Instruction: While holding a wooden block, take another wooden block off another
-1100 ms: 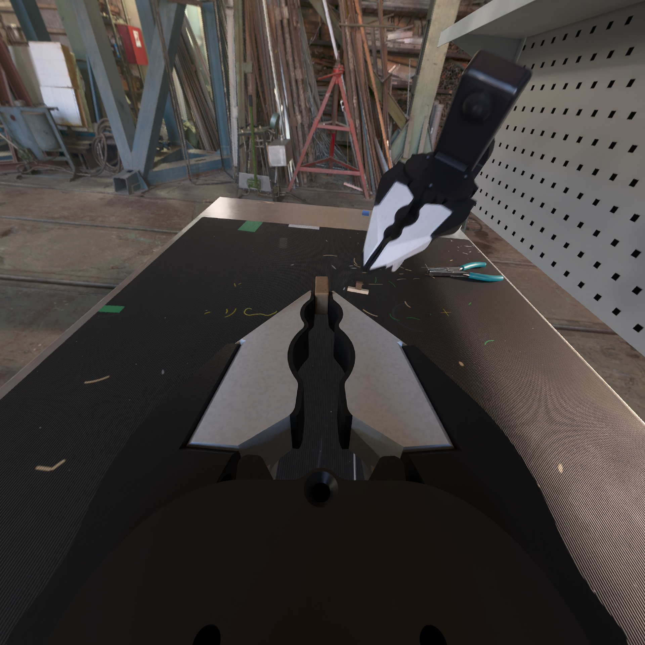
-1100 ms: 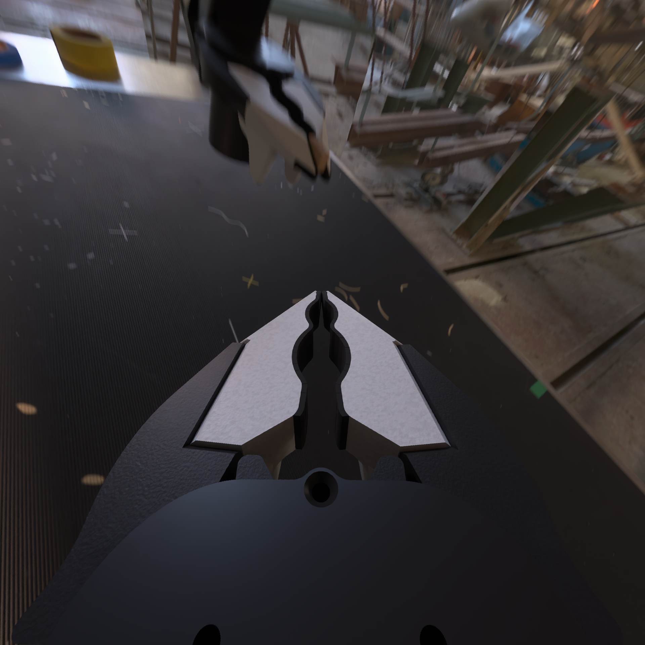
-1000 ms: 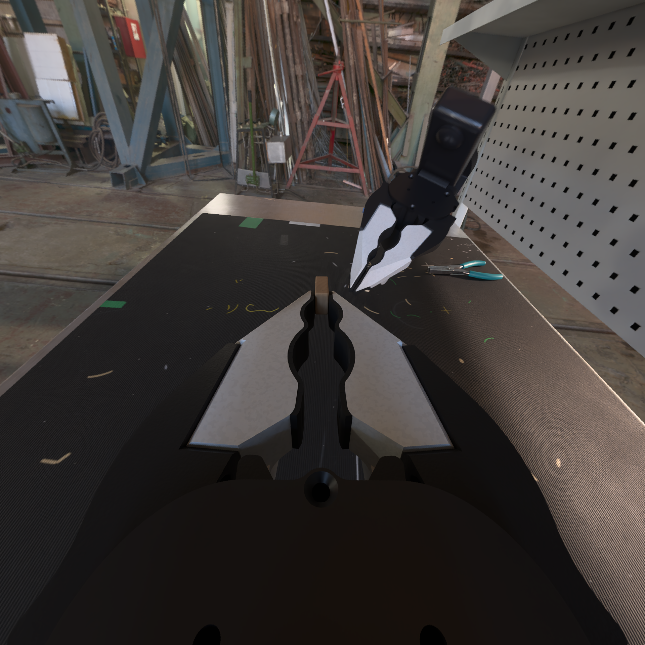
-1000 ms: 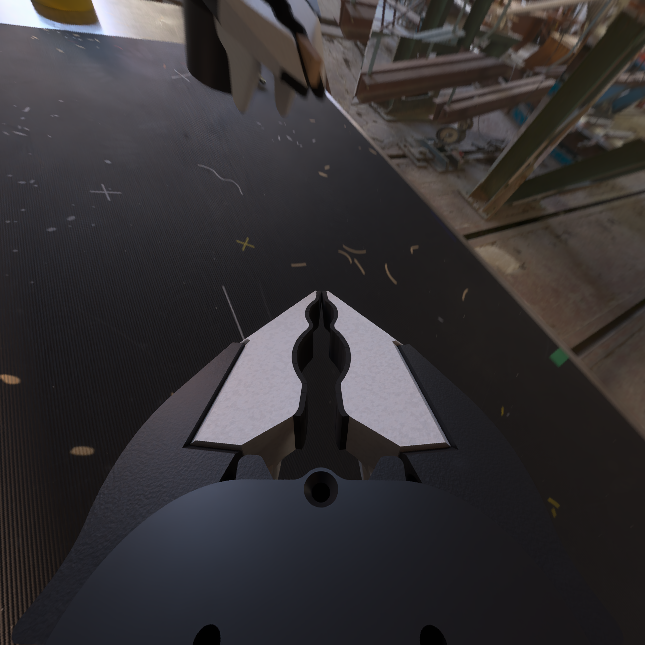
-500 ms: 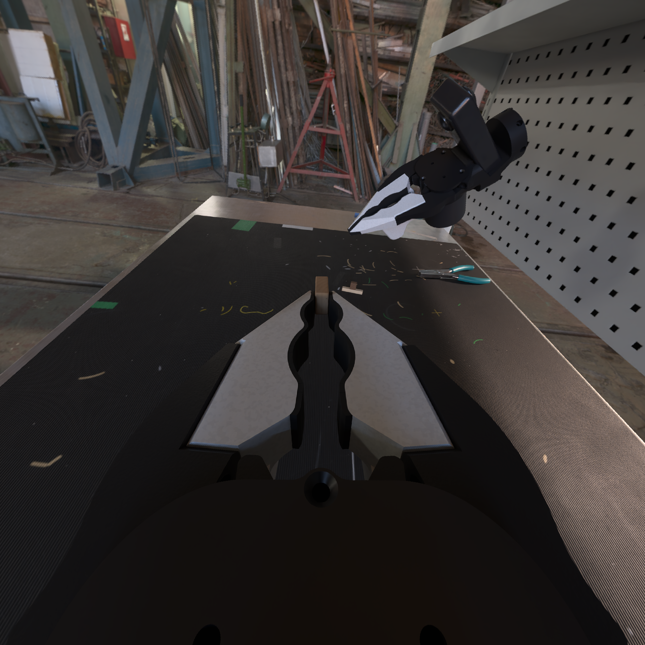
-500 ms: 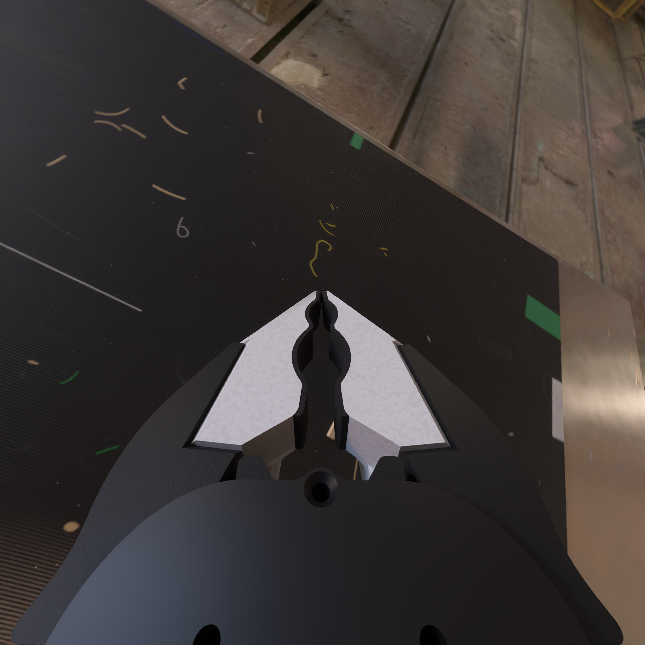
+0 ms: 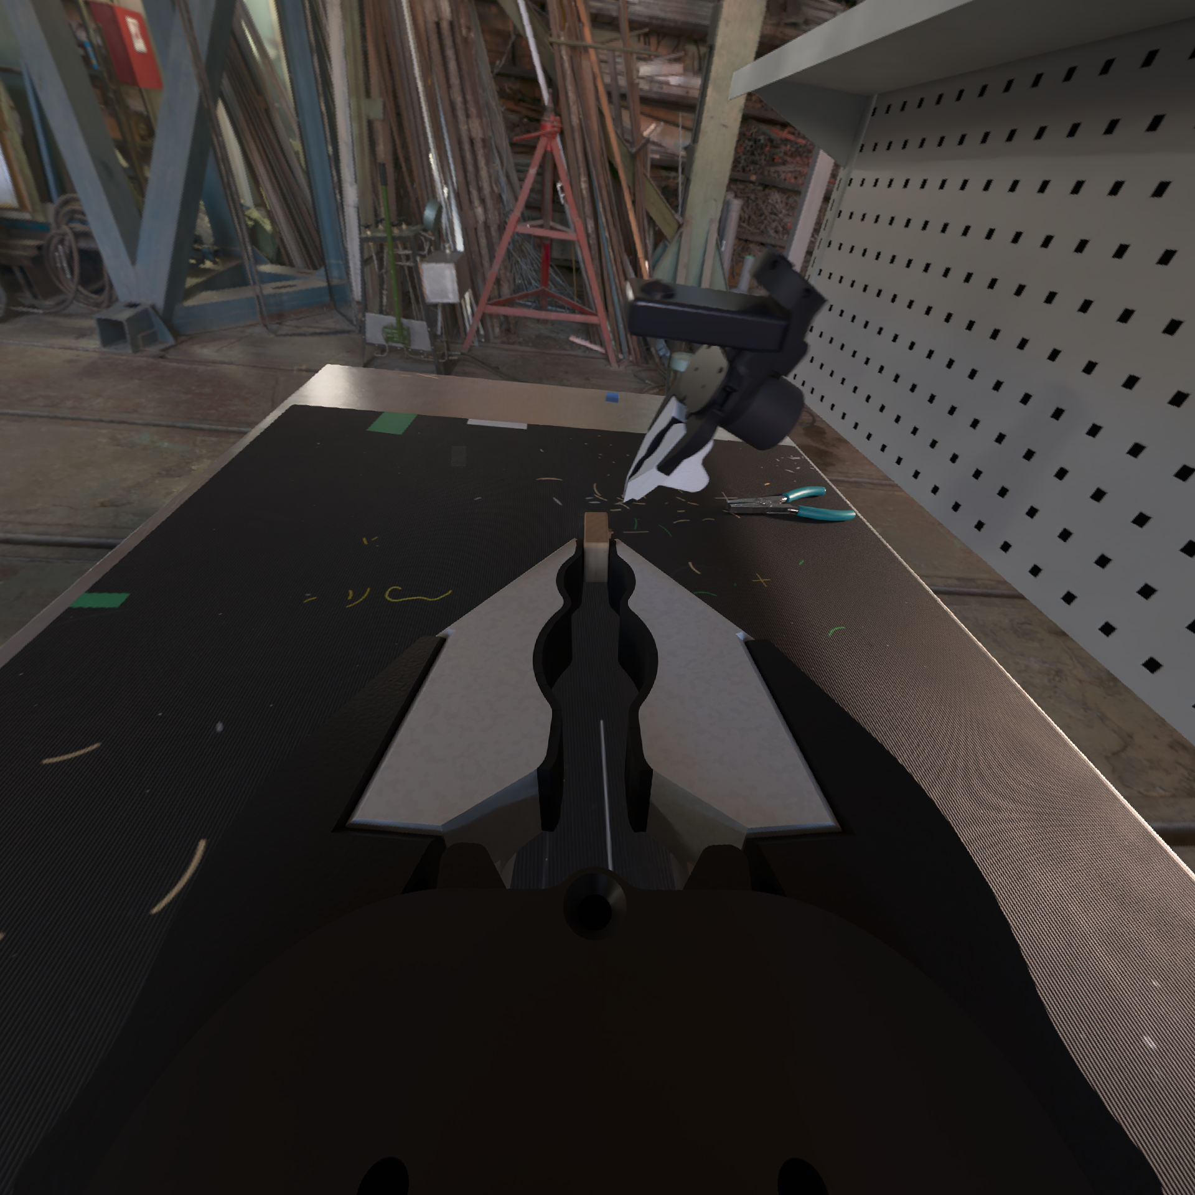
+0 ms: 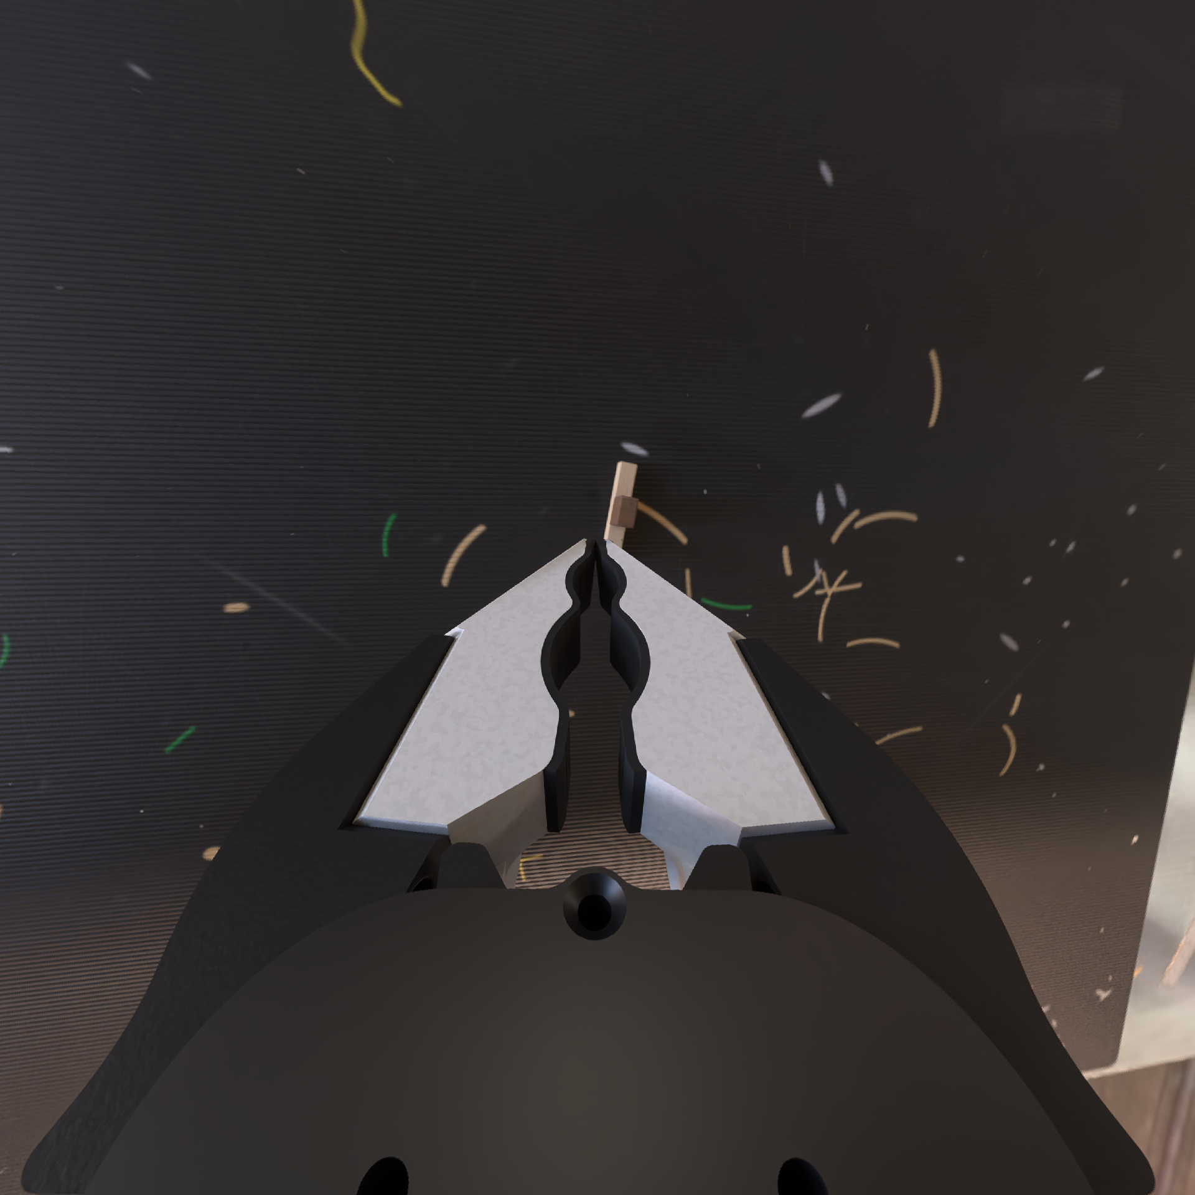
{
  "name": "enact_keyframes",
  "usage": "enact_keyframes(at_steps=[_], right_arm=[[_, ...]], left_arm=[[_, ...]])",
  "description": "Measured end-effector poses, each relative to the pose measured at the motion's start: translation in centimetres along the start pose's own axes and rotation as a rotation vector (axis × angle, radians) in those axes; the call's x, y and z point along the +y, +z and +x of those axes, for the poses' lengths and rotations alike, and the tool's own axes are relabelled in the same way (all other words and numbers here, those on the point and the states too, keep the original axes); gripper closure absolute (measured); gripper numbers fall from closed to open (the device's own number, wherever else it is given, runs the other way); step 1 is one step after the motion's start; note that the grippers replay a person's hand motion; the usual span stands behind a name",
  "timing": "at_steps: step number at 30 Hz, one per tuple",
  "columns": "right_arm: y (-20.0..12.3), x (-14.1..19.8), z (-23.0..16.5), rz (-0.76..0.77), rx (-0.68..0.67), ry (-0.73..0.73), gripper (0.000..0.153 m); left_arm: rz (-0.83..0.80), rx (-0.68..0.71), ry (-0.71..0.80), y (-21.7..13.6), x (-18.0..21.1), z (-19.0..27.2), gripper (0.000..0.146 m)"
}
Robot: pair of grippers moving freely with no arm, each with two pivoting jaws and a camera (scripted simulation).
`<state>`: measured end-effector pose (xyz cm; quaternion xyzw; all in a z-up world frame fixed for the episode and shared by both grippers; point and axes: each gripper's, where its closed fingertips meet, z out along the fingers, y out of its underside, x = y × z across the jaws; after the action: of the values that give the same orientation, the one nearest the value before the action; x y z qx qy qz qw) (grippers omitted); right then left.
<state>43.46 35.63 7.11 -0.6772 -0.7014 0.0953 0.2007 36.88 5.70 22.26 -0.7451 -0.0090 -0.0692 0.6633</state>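
My left gripper (image 7: pixel 596 556) is shut on a small wooden block (image 7: pixel 595 527) that sticks out past its tips, held above the black mat (image 7: pixel 258 582). My right gripper (image 8: pixel 595 548) is shut and empty, pointing down at the mat. Just beyond its tips lies a thin pale wooden block (image 8: pixel 624 482) with a small darker brown block (image 8: pixel 626 512) on top of it. In the left wrist view the right gripper (image 7: pixel 630 495) hangs tips-down over the far right of the mat, a little beyond my held block. The stacked blocks do not show in that view.
Teal-handled pliers (image 7: pixel 798 504) lie at the far right of the mat. A white pegboard wall (image 7: pixel 1002 388) with a shelf rises along the right side. Wood and wire shavings (image 8: pixel 834 582) litter the mat. The mat's edge (image 8: pixel 1157 840) is to the right.
The right gripper has swung from pointing sideways, high at the far end, to pointing down close over the mat by the stacked blocks. The left gripper holds its block as before.
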Motion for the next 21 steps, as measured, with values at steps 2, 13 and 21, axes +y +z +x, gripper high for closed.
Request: enact_keyframes(at_steps=[2, 13, 21], right_arm=[[0.7, 0.3, 0.5, -0.078, -0.006, 0.026, 0.153], [2.0, 0.5, 0.3, -0.323, -0.063, 0.077, 0.14], [2.9, 1.1, 0.4, -0.399, 0.006, 0.014, 0.142]], left_arm=[[-0.002, 0.014, 0.002, 0.2, 0.0, 0.4, 0.14], [0.002, 0.083, -0.002, 0.9, 0.0, 2.5, 0.14], [0.02, 0.11, 0.033, 0.7, -1.0, 4.1, 0.14]])
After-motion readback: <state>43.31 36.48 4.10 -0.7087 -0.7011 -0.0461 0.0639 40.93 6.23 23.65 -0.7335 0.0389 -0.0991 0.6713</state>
